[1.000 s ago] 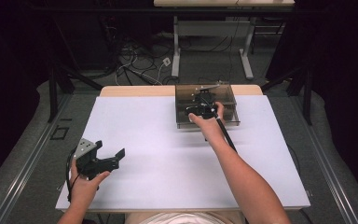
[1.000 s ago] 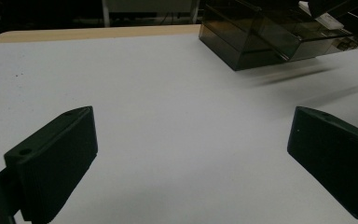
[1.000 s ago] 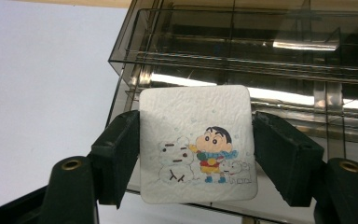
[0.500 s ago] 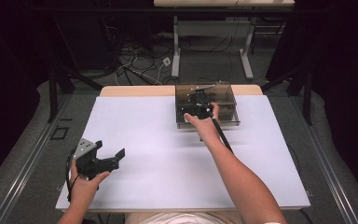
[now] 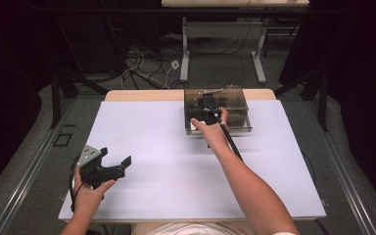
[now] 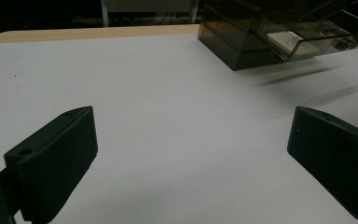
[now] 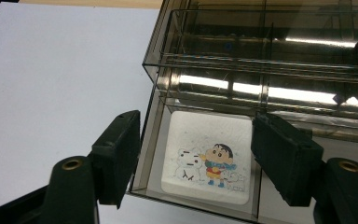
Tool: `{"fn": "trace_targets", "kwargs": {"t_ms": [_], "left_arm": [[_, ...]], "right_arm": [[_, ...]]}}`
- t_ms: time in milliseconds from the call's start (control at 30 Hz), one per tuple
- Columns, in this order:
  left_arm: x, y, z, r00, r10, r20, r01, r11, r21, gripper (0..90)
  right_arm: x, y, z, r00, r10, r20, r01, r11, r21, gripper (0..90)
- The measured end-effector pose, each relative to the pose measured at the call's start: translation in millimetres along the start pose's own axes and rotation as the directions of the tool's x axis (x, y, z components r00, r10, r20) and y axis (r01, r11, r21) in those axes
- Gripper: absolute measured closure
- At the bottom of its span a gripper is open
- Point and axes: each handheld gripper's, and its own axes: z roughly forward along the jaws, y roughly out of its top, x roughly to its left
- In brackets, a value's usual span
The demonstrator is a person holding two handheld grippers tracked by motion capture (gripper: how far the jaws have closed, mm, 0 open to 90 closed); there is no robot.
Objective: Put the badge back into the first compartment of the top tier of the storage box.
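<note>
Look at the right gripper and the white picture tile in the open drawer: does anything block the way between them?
Nothing visible does. The right gripper is open above the pulled-out drawer, and the picture tile lies uncovered between its jaws. The left jaw sits outside the drawer wall.

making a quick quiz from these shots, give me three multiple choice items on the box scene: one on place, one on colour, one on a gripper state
1. Where does the smoked clear box stand on the table?
A. far edge, right of the middle
B. near left corner
C. on the floor

2. What colour is the square pad in the open drawer, apart from its cartoon print?
A. red
B. white
C. green

3. How does the right gripper stand?
A. shut on the pad
B. shut and empty
C. open, fingers astride the drawer front

Answers: 1 A, the high view shows the box at the far edge. 2 B, the right gripper view shows a white pad. 3 C, a wide gap lies between the fingers.
</note>
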Motion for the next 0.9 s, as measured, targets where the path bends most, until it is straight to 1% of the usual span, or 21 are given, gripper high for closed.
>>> {"fn": "trace_targets", "kwargs": {"t_ms": [100, 233, 267, 333, 367, 533, 600, 733, 800, 900], "left_arm": [[0.0, 0.0, 0.0, 1.0, 0.0, 0.0, 0.0, 1.0, 0.0, 1.6], [-0.1, -0.2, 0.1, 1.0, 0.0, -0.001, 0.0, 1.0, 0.001, 1.6], [-0.2, -0.1, 0.2, 1.0, -0.001, -0.001, 0.001, 1.0, 0.0, 1.6], [-0.2, -0.1, 0.2, 1.0, 0.001, -0.001, -0.001, 1.0, 0.0, 1.6], [-0.2, -0.1, 0.3, 1.0, 0.002, -0.001, -0.002, 1.0, 0.0, 1.6], [-0.2, -0.1, 0.4, 1.0, 0.003, -0.001, -0.003, 1.0, 0.0, 1.6], [-0.1, -0.2, 0.5, 1.0, 0.003, -0.001, -0.003, 1.0, 0.001, 1.6], [0.0, -0.2, 0.6, 1.0, 0.007, -0.003, -0.007, 1.0, 0.002, 1.6], [-0.3, -0.4, 0.8, 1.0, 0.001, -0.002, -0.001, 1.0, 0.0, 1.6], [-0.4, -0.3, 0.7, 1.0, 0.001, -0.001, -0.001, 1.0, 0.003, 1.6]], "right_arm": [[-0.9, -0.2, -0.4, 1.0, -0.007, -0.004, 0.007, 1.0, 0.003, 30.5], [-1.0, -0.8, -2.5, 0.9999, -0.004, -0.011, 0.004, 1.0, 0.002, 29.3], [-1.0, -1.4, -3.5, 0.9999, -0.013, -0.007, 0.013, 1.0, -0.003, 28.8], [-0.7, -2.0, -5.0, 0.9999, -0.01, -0.013, 0.01, 1.0, 0.0, 28.4], [-1.5, -2.4, -5.0, 0.9997, -0.02, -0.011, 0.02, 1.0, -0.004, 28.1], [-2.3, -3.9, -7.4, 0.9996, -0.02, -0.022, 0.02, 1.0, 0.002, 27.2], [-4.4, -5.8, -7.9, 0.9991, -0.038, -0.018, 0.038, 0.999, -0.006, 26.5], [-6.1, -8.9, -12.1, 0.9992, -0.029, -0.028, 0.029, 1.0, -0.004, 25.7], [-7.5, -9.8, -12.1, 0.999, -0.038, -0.021, 0.038, 0.999, -0.014, 25.6], [-10.9, -12.8, -15.4, 0.9988, -0.038, -0.031, 0.038, 0.999, -0.013, 24.7]]}}
